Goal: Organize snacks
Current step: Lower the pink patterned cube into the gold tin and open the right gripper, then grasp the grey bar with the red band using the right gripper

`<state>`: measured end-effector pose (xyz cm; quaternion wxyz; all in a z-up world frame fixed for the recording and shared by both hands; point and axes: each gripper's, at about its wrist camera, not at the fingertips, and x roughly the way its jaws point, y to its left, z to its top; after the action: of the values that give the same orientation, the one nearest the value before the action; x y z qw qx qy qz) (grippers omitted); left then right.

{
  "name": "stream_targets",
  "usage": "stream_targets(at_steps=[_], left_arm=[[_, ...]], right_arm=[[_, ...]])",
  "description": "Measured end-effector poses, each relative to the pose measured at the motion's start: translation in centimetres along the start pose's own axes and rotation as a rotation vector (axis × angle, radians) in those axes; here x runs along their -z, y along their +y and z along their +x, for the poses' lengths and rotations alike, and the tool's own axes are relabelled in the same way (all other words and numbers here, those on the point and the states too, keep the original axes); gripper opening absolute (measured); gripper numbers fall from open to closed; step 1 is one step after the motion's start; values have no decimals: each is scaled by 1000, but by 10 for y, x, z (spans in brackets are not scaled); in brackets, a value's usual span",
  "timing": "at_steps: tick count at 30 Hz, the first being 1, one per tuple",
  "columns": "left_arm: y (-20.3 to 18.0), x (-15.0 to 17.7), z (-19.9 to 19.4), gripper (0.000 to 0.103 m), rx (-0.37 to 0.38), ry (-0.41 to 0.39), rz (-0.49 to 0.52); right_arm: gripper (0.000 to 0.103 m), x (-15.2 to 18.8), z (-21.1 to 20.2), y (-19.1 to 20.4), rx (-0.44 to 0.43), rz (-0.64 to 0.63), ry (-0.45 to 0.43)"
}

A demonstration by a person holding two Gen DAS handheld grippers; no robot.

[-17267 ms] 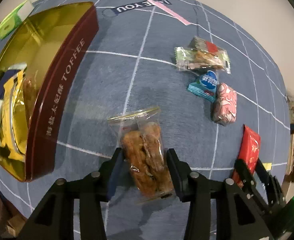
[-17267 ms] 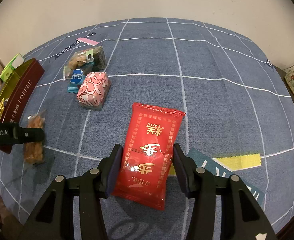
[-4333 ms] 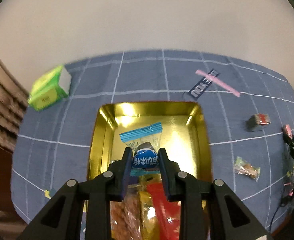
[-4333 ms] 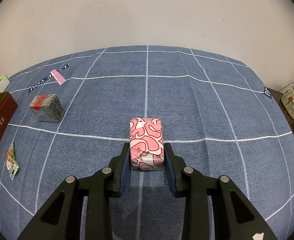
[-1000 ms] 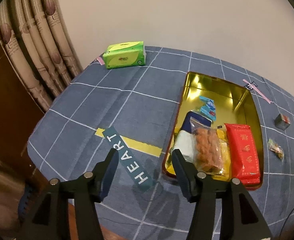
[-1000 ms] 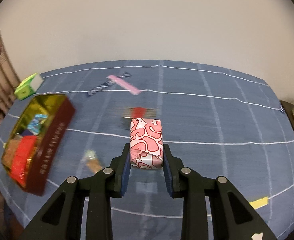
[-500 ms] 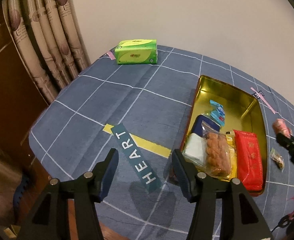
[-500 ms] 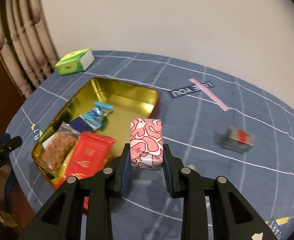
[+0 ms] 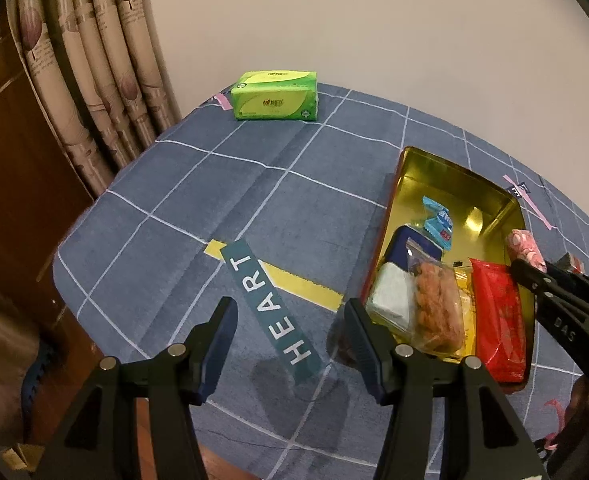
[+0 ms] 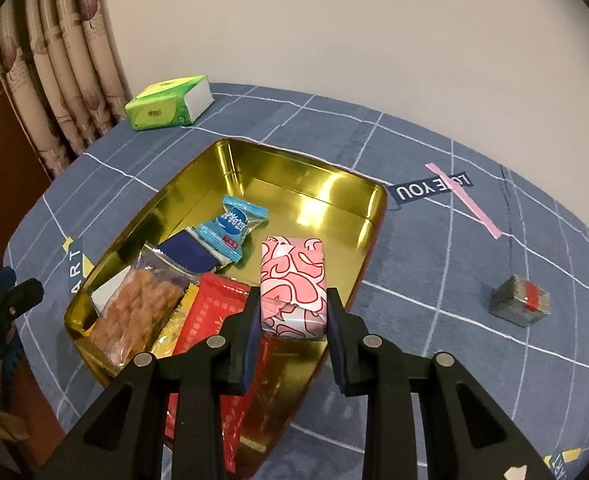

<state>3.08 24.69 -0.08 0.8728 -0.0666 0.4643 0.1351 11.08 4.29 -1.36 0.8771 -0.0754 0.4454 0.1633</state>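
Far left of the right gripper (image 10: pixel 293 322), one green tissue pack (image 10: pixel 169 103) sits near the curtain (image 10: pixel 54 60), on the blue grid cloth (image 10: pixel 434 280). Left gripper (image 9: pixel 290 336) hangs over the "HEART" strip (image 9: pixel 268 306), jaws apart, nothing between them, gold tin (image 9: pixel 490 196) just off its right finger.

One container: the gold tin (image 10: pixel 294 172), open top, under and ahead-left of the right gripper. Inside, left to right: one white packet (image 10: pixel 104 292), partly covered; one clear bag of brown cookies (image 10: pixel 134 312); one dark blue packet (image 10: pixel 190 254); one yellow packet (image 10: pixel 176 322), mostly hidden; one blue candy wrapper (image 10: pixel 234 224); one red packet (image 10: pixel 214 316). Six items counted. Far half of the tin bare.

Right gripper clamped tight on one pink patterned box (image 10: pixel 293 288), pads on both sides, box held above the tin's near right part, not touching the contents as far as visible.

Right of that gripper, on the cloth: one "LOVE YOU" label (image 10: pixel 430 188) with a pink strip (image 10: pixel 470 202) across it, one grey block with red band (image 10: pixel 520 300), well apart from the tin.
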Motion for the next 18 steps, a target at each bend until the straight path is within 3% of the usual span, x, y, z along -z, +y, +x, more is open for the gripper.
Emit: stream_targets(at_steps=[18], left_arm=[[-3, 2, 2, 57, 7, 7, 6]], right_arm=[[29, -2, -6, 11, -52, -14, -12]])
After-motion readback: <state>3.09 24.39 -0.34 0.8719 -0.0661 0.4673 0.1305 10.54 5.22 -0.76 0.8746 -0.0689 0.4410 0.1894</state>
